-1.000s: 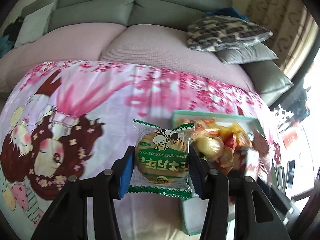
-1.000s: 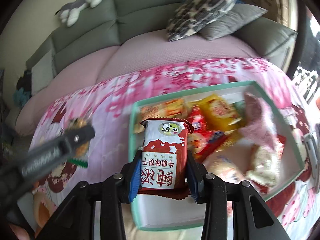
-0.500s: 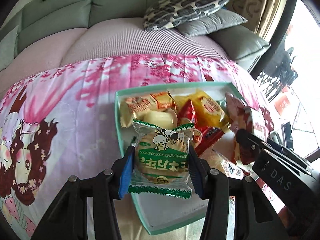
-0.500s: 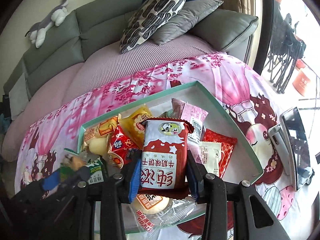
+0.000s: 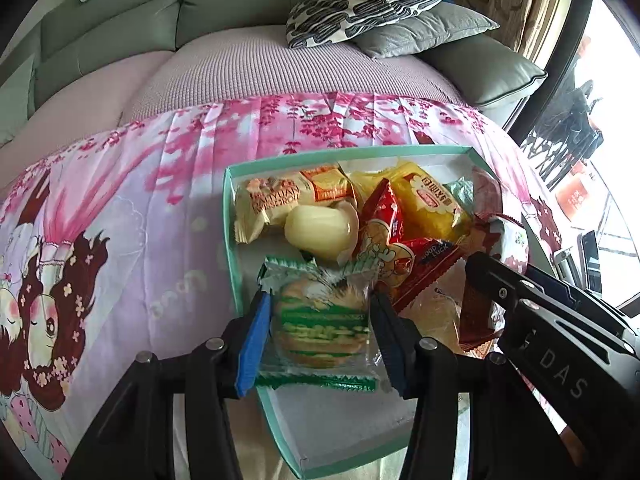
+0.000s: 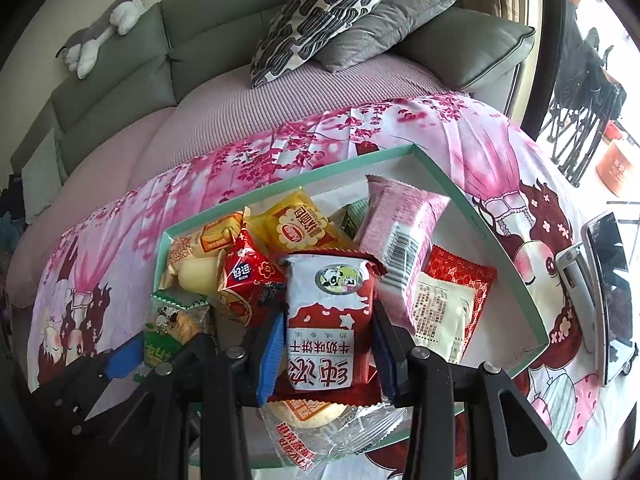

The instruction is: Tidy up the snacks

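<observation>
My left gripper (image 5: 320, 328) is shut on a green and clear biscuit packet (image 5: 320, 320), held over the near left part of a shallow teal-rimmed box (image 5: 230, 240). My right gripper (image 6: 326, 344) is shut on a red and white biscuit packet (image 6: 326, 320) above the same box (image 6: 460, 196). The box holds several snacks: a yellow packet (image 5: 424, 208), a red triangular packet (image 6: 244, 280), a pink packet (image 6: 400, 236), a pale round cake (image 5: 320, 228). In the right wrist view the left gripper (image 6: 132, 356) and its green packet (image 6: 172, 328) show at the lower left.
The box lies on a pink cartoon-print cloth (image 5: 120, 220) spread over a table in front of a grey-green sofa (image 6: 120, 76) with cushions (image 6: 320, 12). A phone on a stand (image 6: 604, 292) stands right of the box. A plush toy (image 6: 100, 28) lies on the sofa back.
Both grippers have carried their packets to the right, from beside the box to over it. The left one now hangs lower over the box's near left corner, with its packet blurred.
</observation>
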A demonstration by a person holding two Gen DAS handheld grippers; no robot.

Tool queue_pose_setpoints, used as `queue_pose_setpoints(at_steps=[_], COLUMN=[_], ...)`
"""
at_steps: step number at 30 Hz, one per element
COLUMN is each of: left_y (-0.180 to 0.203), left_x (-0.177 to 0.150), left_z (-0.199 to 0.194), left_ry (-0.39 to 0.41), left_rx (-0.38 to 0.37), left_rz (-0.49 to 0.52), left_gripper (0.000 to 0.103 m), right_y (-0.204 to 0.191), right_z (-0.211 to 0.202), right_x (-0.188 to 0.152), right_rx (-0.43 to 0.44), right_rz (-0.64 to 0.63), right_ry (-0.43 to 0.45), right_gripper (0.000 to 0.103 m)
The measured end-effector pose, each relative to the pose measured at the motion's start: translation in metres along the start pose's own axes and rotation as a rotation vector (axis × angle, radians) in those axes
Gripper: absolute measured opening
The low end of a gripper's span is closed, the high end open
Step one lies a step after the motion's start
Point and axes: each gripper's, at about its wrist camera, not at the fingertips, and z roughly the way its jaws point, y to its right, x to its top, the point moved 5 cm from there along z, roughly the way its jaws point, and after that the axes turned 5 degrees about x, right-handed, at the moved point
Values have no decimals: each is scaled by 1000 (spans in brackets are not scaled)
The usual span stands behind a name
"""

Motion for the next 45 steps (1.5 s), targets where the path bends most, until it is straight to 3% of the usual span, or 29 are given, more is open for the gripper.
queue_pose_setpoints(at_steps=[2, 9, 15, 18, 19, 20, 22, 24, 26, 29, 45], left_y=[-1, -8, -28, -44, -51, -56, -67, -78, -91, -112, -124], left_x=[1, 2, -1, -3, -4, -5, -8, -11, -15, -26, -80], left_z=[-2, -10, -12, -16, -18, -21, -26, -30, -33, -39, -59], left_ry=[1, -2, -26, -24, -22, -17, -3, 5, 9, 2, -54], left_rx=[-6, 26, 91, 101, 108, 124, 181, 239, 286, 337, 382], left_rz=[-4, -12, -81, -154, -177, -189, -196, -193, -202, -235, -204], left_gripper=[60, 64, 69, 71, 77, 82, 83, 83, 92, 94, 93], right_y=[0, -2, -1, -2, -4, -6, -10, -14, -18, -22, -51], right_z=[-1, -7, -10, -11, -11, -11, -12, -16, -18, -20, -35], right_x=[1, 1, -1, -4, -6, -7, -10, -12, -16, -26, -81], right_rx=[2, 18, 51, 55, 48, 46, 50, 59, 67, 70, 61], right_rz=[-1, -2, 7, 1, -13, -23, -37, -45, -52, -61, -171], right_ry=[2, 11, 13, 14, 11, 14, 20, 35, 44, 36, 3], right_gripper=[43, 47, 67, 83, 87, 89, 102, 103, 103, 103, 103])
